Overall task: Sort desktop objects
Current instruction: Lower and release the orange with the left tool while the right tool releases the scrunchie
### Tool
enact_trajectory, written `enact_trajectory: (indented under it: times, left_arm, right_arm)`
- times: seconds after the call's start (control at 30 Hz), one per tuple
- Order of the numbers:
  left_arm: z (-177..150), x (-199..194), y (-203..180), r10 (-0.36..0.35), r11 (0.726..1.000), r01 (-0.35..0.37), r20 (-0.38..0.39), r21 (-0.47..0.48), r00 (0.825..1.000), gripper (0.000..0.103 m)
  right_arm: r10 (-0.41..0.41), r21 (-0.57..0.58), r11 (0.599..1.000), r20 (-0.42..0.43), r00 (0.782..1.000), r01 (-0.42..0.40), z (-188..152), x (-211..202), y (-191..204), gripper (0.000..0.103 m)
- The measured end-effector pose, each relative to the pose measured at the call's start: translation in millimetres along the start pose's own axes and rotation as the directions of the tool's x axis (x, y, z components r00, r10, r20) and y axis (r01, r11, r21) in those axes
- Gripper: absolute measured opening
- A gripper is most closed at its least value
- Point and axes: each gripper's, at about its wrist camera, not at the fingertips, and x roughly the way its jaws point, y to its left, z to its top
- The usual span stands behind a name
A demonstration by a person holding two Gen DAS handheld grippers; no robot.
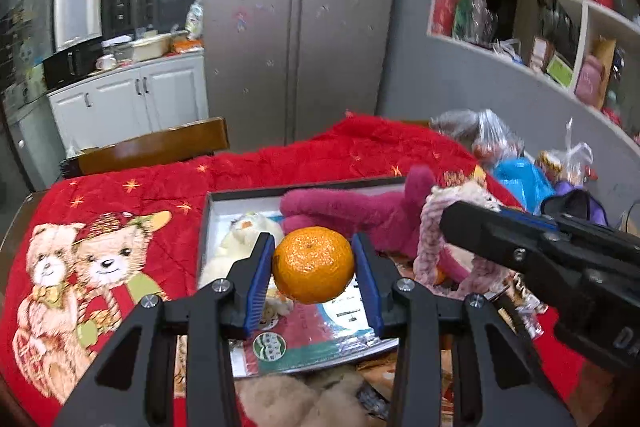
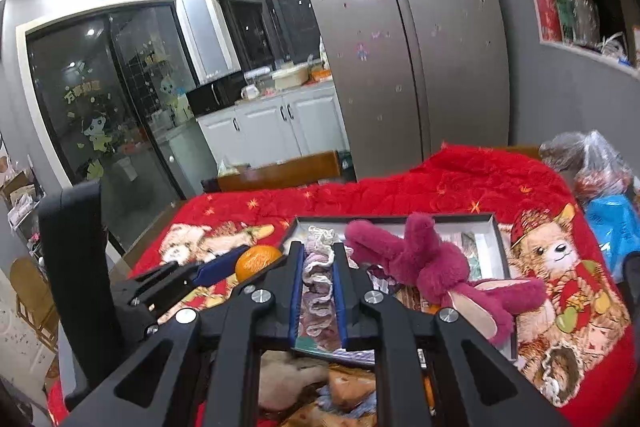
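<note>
My left gripper [image 1: 313, 267] is shut on an orange mandarin [image 1: 313, 264] and holds it in the air above a shallow dark-rimmed box [image 1: 248, 191]. The mandarin also shows in the right wrist view [image 2: 256, 259]. My right gripper [image 2: 318, 287] is shut on a pale pink and white braided rope toy [image 2: 318, 291], lifted over the same box [image 2: 492, 223]; the rope toy also shows in the left wrist view [image 1: 430, 239]. A magenta plush toy [image 2: 424, 259] lies across the box. A white plush [image 1: 244, 239] lies in the box's left part.
The table is covered by a red blanket [image 1: 120, 195] printed with cartoon bears. Plastic bags [image 1: 500, 147] and a blue bag [image 1: 520, 179] crowd the far right. A wooden chair back [image 1: 160, 147] stands behind the table. Beige plush items [image 2: 304, 383] lie near the front edge.
</note>
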Motion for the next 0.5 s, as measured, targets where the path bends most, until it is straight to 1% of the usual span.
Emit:
enact_trajectory:
  times: [0.07, 0.1, 0.2, 0.37, 0.5]
  left_arm:
    - [-2, 10, 0, -0.009, 1.0, 0.01, -0.019, 0.007, 1.0, 0.041]
    - [-4, 15, 0, -0.019, 1.0, 0.019, -0.032, 0.007, 0.999, 0.041]
    - [-9, 23, -1, -0.043, 0.999, 0.044, -0.062, 0.008, 0.997, 0.041]
    - [-19, 35, -17, -0.048, 0.997, 0.053, -0.089, 0.051, 0.995, 0.041]
    - [-24, 38, -26, -0.047, 0.996, 0.054, -0.093, 0.075, 0.995, 0.041]
  right_arm:
    - [-0.008, 0.025, 1.0, -0.043, 0.999, 0.009, -3, 15, -12, 0.014]
    - [-0.019, 0.033, 0.999, -0.054, 0.998, 0.021, -5, 20, -17, 0.015]
    - [-0.021, 0.056, 0.998, -0.087, 0.996, 0.026, -10, 31, -26, 0.015]
    - [-0.024, 0.043, 0.999, -0.119, 0.993, 0.03, -17, 45, -25, 0.015]
    - [-0.045, 0.019, 0.999, -0.131, 0.99, 0.047, -19, 52, -23, 0.015]
